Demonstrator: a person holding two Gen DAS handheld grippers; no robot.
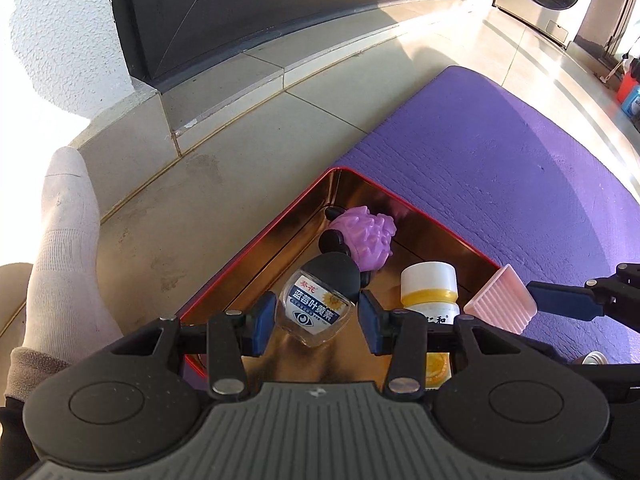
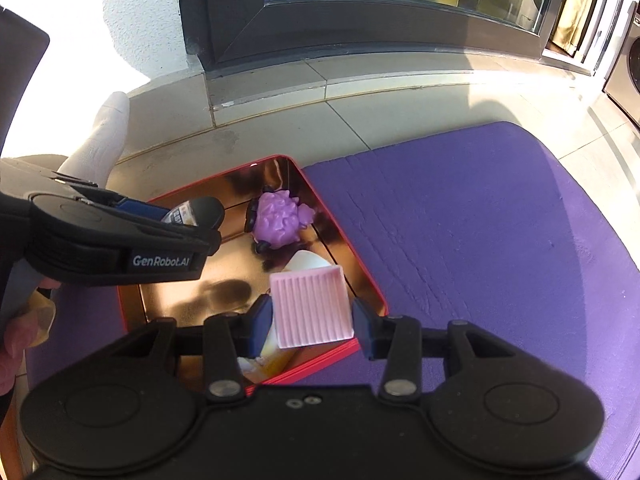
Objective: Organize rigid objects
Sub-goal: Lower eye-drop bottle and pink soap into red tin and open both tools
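Gold metal shines back at me from the red-rimmed tin (image 1: 256, 248), which sits at the near left corner of the purple mat (image 1: 500, 168) on the tiled floor. My left hand-held gripper (image 1: 318, 322) is clenched on a small clear bottle (image 1: 316, 304) with a black cap and a blue label, held tilted above the tin's left half; I can't tell if it touches the floor of the tin. My right hand-held gripper (image 2: 312, 324) grips a pink ribbed square piece (image 2: 310, 308) by its two side edges, over the tin's near right corner. Already lying in the tin are a purple knobbly toy (image 1: 366, 236) toward the far corner and a white-capped bottle (image 1: 430, 288) with a yellow band, just right of my left jaws. The risks, as I judge them: the two grippers work close together over one small tin, so a careless descent could knock one into the other — or into the white-capped bottle, tipping it. The clear bottle is tilted and looks smooth, so it may slip or roll toward the toy once released. The pink piece hangs partly over the rim; let go there, it could catch the edge and drop onto the mat. A socked foot (image 1: 64, 248) rests on the tiles to the left, well clear.
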